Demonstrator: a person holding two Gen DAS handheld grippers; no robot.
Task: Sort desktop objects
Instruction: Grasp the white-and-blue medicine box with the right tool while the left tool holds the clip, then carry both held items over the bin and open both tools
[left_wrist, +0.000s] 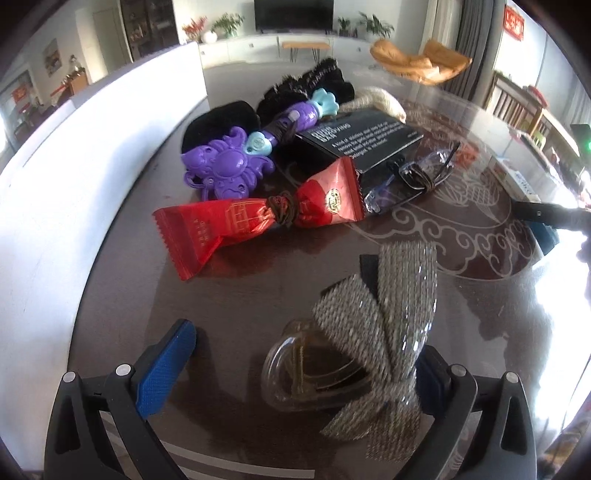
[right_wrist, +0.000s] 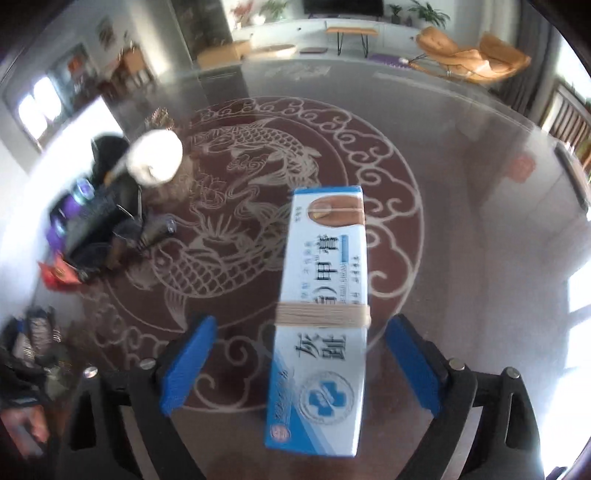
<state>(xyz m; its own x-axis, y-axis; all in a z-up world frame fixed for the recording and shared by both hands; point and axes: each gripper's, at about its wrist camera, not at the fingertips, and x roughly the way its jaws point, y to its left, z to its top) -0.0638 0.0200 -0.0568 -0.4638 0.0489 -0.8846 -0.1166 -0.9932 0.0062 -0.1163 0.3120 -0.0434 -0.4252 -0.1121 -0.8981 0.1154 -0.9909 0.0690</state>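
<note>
In the left wrist view my left gripper is open, its blue pads either side of a glittery silver bow hair clip with a clear claw lying on the dark table. Beyond lie a red snack packet, a purple toy wand, a black box and folded glasses. In the right wrist view my right gripper is open around a white and blue ointment box banded with a rubber band, lying on the table.
A white wall or bin side borders the table's left. Black fluffy items and a cream knitted piece lie behind the pile. The table bears a fish pattern. The pile shows blurred at the left.
</note>
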